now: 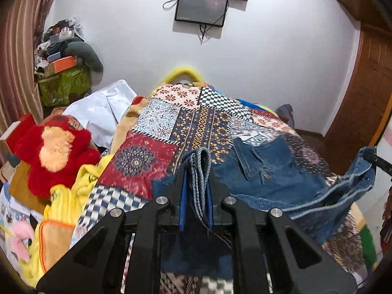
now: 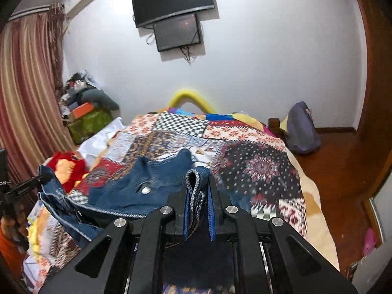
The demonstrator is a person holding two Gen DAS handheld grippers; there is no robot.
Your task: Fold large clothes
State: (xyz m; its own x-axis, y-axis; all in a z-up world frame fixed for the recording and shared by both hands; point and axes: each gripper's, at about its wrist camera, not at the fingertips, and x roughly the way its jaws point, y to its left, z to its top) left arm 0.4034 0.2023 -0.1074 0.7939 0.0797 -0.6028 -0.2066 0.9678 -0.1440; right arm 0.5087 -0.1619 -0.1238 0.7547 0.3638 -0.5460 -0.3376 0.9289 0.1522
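L gripper [image 1: 196, 183] & R gripper [image 2: 197, 196] fingers each clamped on denim garment [image 1: 269, 176] hem (bunched), cloth spanning between, body trailing ahead onto bed [image 1: 137, 164].

Open patchwork bedspread [image 2: 257, 169] toward the far edge of the bed and along its right edge; bare wooden floor [image 2: 338, 161] beyond. Left edge blocked by red plush toy [image 1: 54, 152], yellow cloth [image 1: 63, 201], white sheet [image 1: 103, 112]. Denim garment [image 1: 274, 178] across near centre.
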